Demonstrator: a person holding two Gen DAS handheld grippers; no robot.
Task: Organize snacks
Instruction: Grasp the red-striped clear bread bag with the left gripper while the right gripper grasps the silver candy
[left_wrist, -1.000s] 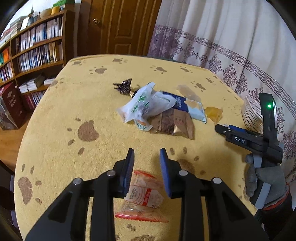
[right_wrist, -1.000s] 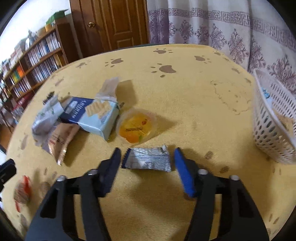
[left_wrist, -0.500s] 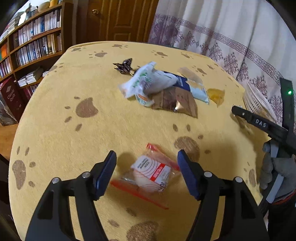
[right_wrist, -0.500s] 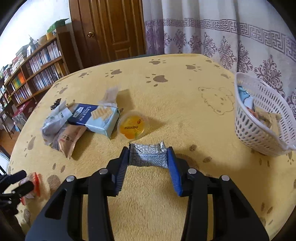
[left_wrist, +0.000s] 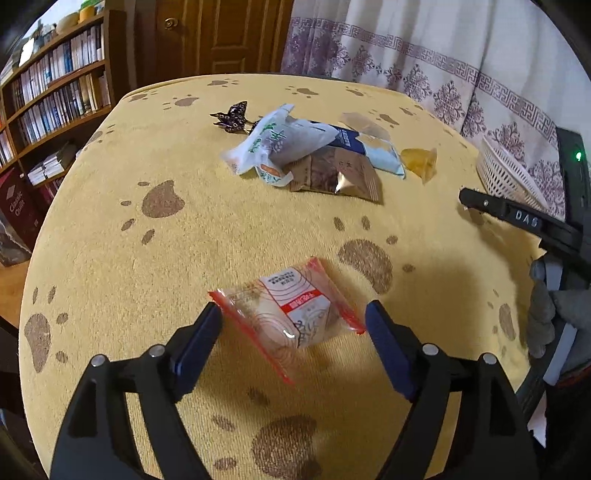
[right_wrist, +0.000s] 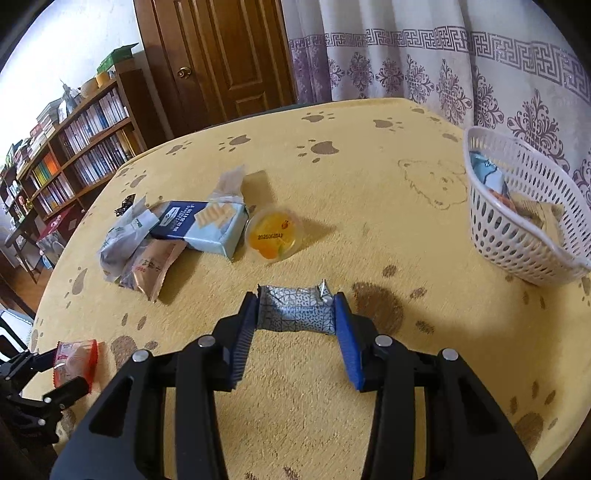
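Note:
My left gripper (left_wrist: 293, 325) is open, its jaws at either edge of a clear red-edged snack packet (left_wrist: 290, 317) that lies on the yellow table. My right gripper (right_wrist: 297, 310) is shut on a silver patterned snack bar (right_wrist: 295, 308) and holds it just above the table. A white basket (right_wrist: 517, 236) with several snacks in it stands at the right. A pile of packets (right_wrist: 173, 229) and an orange jelly cup (right_wrist: 273, 234) lie ahead at the middle. The pile (left_wrist: 310, 158) also shows in the left wrist view.
The yellow paw-print tablecloth (right_wrist: 369, 177) covers the round table. A dark bow-shaped piece (left_wrist: 232, 116) lies behind the pile. Bookshelves (right_wrist: 81, 144) stand off the left edge, a door and curtain behind. The right gripper's body (left_wrist: 535, 225) shows at the left view's right side.
My left gripper has opened wide around the red-edged packet. My right gripper has closed on the silver bar and lifted it slightly.

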